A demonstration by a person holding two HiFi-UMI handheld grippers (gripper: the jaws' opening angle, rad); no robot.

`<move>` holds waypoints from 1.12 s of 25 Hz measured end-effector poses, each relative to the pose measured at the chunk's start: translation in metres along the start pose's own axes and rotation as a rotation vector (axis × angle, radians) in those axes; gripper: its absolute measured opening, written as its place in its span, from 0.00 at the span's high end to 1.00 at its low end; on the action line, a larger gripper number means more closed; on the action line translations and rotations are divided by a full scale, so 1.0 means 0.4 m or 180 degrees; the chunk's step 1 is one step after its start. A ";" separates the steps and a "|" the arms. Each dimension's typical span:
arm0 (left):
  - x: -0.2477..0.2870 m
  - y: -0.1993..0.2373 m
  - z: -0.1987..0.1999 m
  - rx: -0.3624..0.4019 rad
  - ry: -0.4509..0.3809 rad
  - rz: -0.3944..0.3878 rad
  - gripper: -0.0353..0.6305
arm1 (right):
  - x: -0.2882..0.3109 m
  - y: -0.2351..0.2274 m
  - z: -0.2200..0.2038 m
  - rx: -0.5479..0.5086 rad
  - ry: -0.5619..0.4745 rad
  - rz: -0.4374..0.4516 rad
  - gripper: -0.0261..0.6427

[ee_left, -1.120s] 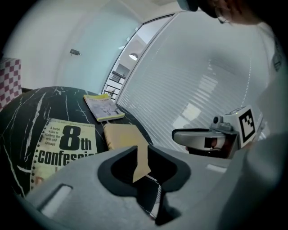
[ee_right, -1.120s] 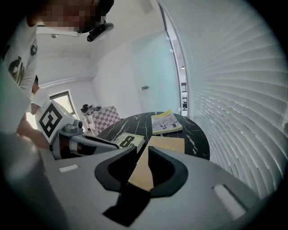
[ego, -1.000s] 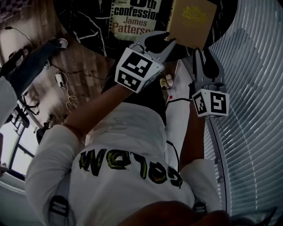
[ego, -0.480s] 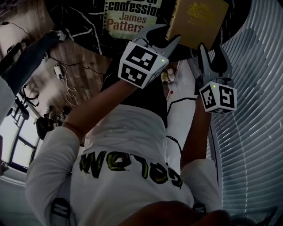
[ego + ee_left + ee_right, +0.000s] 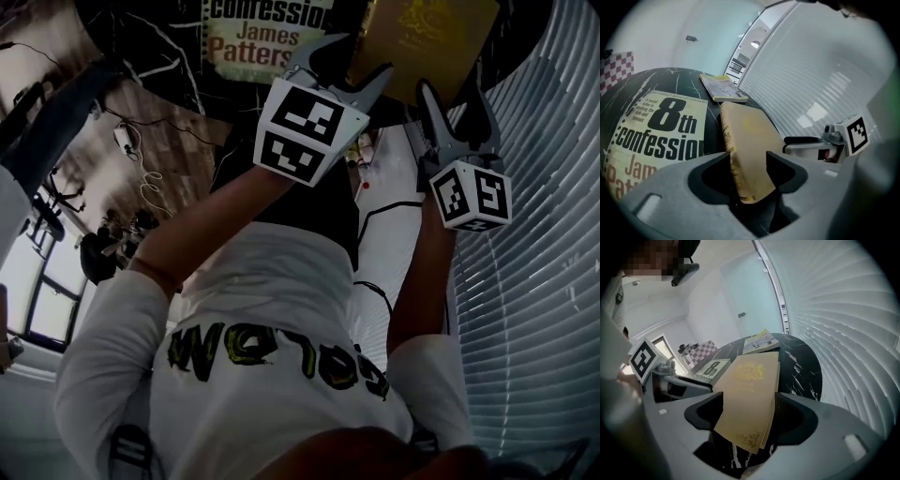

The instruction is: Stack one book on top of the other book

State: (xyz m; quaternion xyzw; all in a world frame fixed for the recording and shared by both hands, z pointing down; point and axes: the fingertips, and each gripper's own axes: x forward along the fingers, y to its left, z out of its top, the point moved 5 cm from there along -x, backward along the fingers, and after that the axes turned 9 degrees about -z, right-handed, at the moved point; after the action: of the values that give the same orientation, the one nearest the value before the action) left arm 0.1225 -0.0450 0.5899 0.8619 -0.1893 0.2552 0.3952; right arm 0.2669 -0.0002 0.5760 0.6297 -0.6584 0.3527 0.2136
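So the left gripper [image 5: 349, 61] and right gripper [image 5: 450, 89] jaws have just been opening, wide apart now. The tan gold-stamped hardcover book [image 5: 750, 394] sits between both, at the black marble table's [image 5: 801, 366] near edge.

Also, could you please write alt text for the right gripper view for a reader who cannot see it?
A tan book with a gold emblem sits between the jaws of the right tool, which have just been opening, on a black marble table. Behind it lie a white paperback and a thin booklet.
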 end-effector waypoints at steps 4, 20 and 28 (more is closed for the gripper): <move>0.018 0.002 0.006 -0.0050 0.0061 0.0055 0.53 | 0.020 -0.015 -0.006 0.0090 0.0036 0.0064 0.42; 0.040 -0.004 0.010 -0.0036 0.0144 0.0117 0.52 | 0.049 -0.007 -0.035 0.0220 0.0081 0.0186 0.48; 0.028 -0.005 0.012 -0.0094 0.0106 0.0055 0.52 | 0.036 0.007 -0.027 0.0252 0.0058 0.0104 0.49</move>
State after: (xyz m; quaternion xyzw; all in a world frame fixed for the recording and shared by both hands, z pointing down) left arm 0.1338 -0.0489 0.5929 0.8499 -0.1939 0.2701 0.4088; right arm 0.2607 -0.0021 0.5929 0.6236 -0.6522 0.3876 0.1887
